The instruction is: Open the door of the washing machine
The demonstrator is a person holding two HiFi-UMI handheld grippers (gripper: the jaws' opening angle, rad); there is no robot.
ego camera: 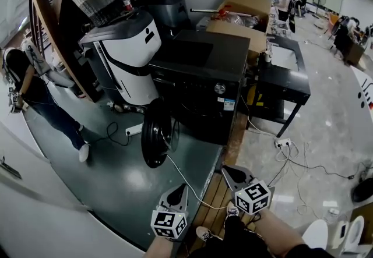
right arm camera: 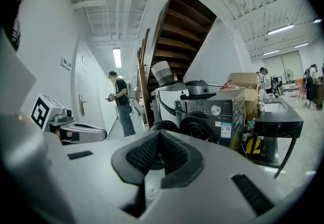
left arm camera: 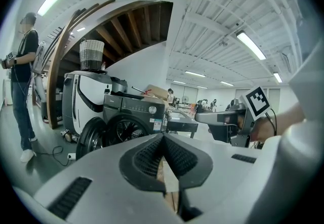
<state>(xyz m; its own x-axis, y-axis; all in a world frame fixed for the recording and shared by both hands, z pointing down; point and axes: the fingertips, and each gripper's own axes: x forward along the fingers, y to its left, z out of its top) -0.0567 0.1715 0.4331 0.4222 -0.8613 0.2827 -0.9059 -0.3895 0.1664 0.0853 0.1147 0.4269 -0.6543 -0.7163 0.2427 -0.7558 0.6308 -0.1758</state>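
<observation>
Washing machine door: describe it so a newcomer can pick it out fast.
By the wooden staircase stands a black front-loading washing machine, beside a white-and-black appliance. Its door is the round black disc hinged at the front edge nearest that appliance, swung open over the green floor. Nothing else nearby is a round hinged panel.

Ceiling strip lights are glaring off the green floor. Fisheye distortion is bending edges, dark corners are ringing my gripper views, and my left gripper is blurring close up.
</observation>
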